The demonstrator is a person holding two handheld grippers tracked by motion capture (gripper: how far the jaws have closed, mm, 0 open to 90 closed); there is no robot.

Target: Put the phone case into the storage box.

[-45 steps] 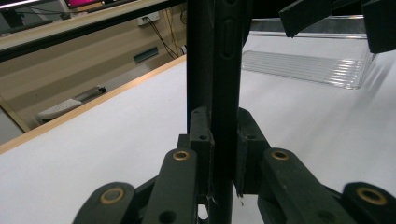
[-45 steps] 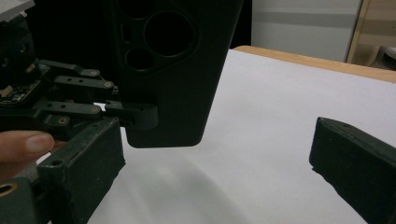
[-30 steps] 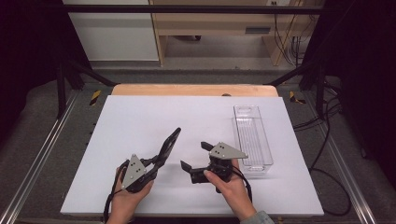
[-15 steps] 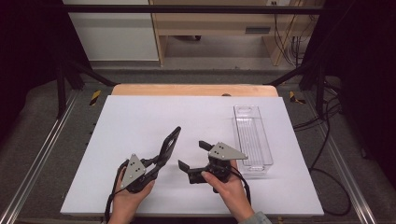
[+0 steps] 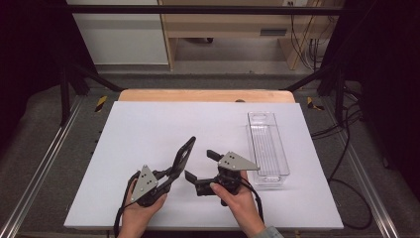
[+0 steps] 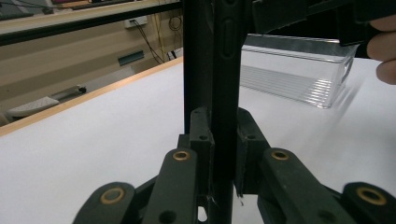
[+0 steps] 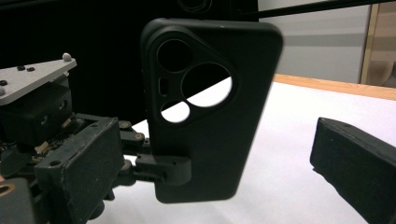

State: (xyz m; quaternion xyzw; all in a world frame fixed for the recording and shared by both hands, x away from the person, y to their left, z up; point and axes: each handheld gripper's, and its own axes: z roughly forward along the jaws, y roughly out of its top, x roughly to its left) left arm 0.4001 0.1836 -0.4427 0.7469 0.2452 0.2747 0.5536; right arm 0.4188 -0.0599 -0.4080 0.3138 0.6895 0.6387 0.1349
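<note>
A black phone case (image 5: 183,154) with round camera cut-outs stands tilted above the white table (image 5: 148,124). My left gripper (image 5: 171,173) is shut on its lower end. In the left gripper view the case (image 6: 224,70) runs edge-on up between the jaws, which pinch it from both sides. My right gripper (image 5: 202,165) is open, its jaws pointing left at the case. In the right gripper view the back of the case (image 7: 210,107) faces me between the two wide-apart pads (image 7: 79,158), and neither pad touches it.
A long clear plastic tray (image 5: 267,146) lies on the right side of the table, just right of the right hand (image 5: 242,198); it also appears in the left gripper view (image 6: 299,70). A wooden edge (image 5: 203,95) runs along the far side. Dark frame rails flank the table.
</note>
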